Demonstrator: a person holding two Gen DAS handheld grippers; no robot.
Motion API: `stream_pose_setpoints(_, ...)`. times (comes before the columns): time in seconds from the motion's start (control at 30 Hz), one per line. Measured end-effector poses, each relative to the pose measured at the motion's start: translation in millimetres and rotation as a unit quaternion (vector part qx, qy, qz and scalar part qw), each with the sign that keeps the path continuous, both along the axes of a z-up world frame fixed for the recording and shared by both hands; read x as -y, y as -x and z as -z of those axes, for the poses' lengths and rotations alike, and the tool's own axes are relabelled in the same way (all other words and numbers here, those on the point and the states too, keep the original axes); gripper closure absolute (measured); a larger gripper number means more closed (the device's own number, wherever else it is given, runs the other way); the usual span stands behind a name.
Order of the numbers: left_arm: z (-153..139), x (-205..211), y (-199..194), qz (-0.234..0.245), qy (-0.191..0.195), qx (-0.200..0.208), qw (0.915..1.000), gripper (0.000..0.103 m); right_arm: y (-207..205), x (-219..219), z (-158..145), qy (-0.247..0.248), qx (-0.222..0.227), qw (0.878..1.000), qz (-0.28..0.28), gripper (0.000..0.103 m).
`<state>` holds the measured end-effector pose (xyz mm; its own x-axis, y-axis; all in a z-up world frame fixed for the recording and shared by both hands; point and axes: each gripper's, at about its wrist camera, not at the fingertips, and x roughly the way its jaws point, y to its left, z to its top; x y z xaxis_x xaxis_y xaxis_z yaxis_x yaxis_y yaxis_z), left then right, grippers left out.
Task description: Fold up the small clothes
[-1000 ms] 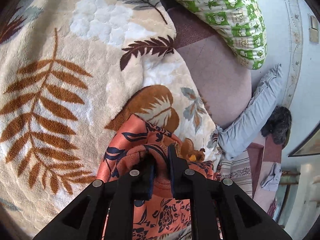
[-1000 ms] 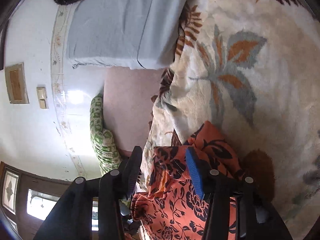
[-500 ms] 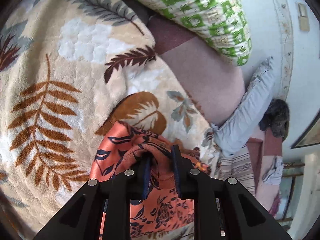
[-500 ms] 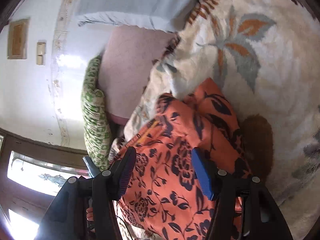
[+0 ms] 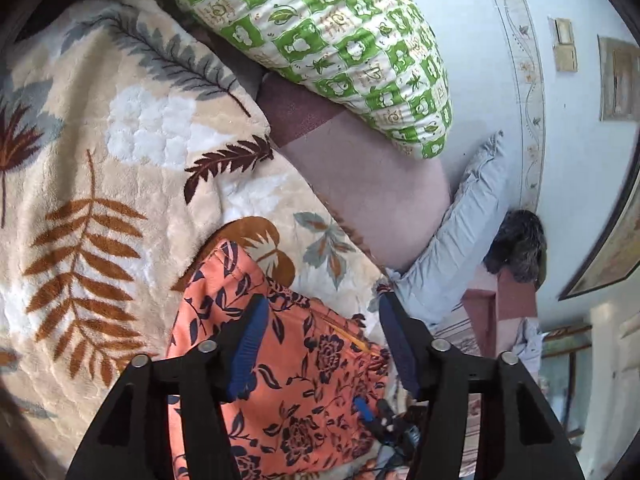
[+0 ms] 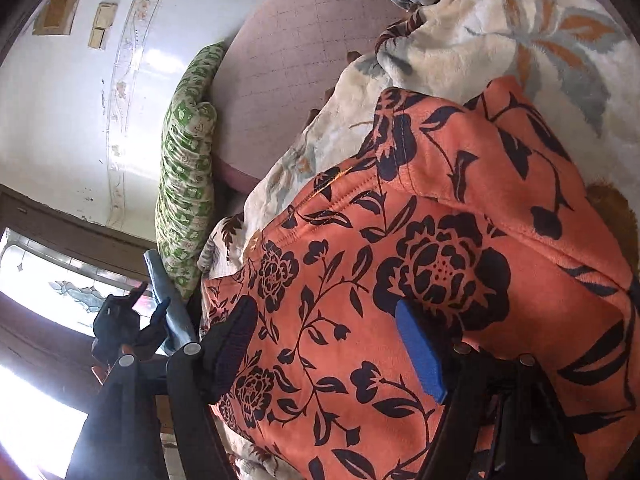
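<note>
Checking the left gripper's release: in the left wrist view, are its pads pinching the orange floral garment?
No, the left gripper is opening, pads clear of the orange floral garment lying below.

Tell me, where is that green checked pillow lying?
In the left wrist view the green pillow lies at the top, against the wall, just beyond the leaf-patterned blanket.

Orange floral garment point(image 5: 296, 392): lower part cut off by the bottom edge in the left wrist view; near portion covered by the gripper bodies in both views.
Leaf-print blanket point(image 5: 120, 184): runs out of frame on the left; part lies hidden under the garment.
Green patterned pillow point(image 5: 340, 52): top cut by the upper edge.
Dark furry item point(image 5: 520, 248): too indistinct to identify.
Window point(image 6: 48, 288): overexposed, no detail readable.
</note>
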<state>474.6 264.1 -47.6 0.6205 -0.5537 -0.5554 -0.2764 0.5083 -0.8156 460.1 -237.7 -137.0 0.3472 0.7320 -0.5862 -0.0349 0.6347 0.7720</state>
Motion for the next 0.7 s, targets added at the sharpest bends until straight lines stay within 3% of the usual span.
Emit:
stream_pose_setpoints(0.13, 23.2, 38.3, -2.8, 0.078, -0.103, -0.046, 0.9905, 0.043, -21.4, 22.0, -8.8, 0.037, 0.028, 0.998, 0.052, 0.037)
stream_pose_setpoints(0.2, 50.0, 50.4, -8.6, 0.089, -0.145, -0.092, 0.9811, 0.044, -31.8, 50.4, -13.1, 0.046, 0.043, 0.991, 0.114, 0.037)
stream_pose_setpoints(0.3, 74.6, 55.0, -11.5, 0.089, -0.182, -0.136, 0.9698, 0.056, -37.9, 89.2, -12.5, 0.092, 0.021, 0.977, 0.192, 0.038)
stream_pose_setpoints(0.37, 64.6, 48.9, -5.3, 0.075, -0.168, -0.122, 0.9753, 0.056, -30.5, 107.4, -21.1, 0.105, 0.026, 0.972, 0.209, 0.037)
stream_pose_setpoints(0.5, 35.1, 38.4, 36.6, 0.068, -0.107, -0.086, 0.9882, 0.054, 5.5, 127.1, -46.0, 0.063, 0.058, 0.977, 0.194, 0.037)
stream_pose_setpoints(0.7, 32.0, 38.3, 134.3, 0.090, -0.010, -0.047, 0.9947, 0.045, 89.7, 124.8, -40.8, 0.018, 0.026, 0.989, 0.148, 0.034)
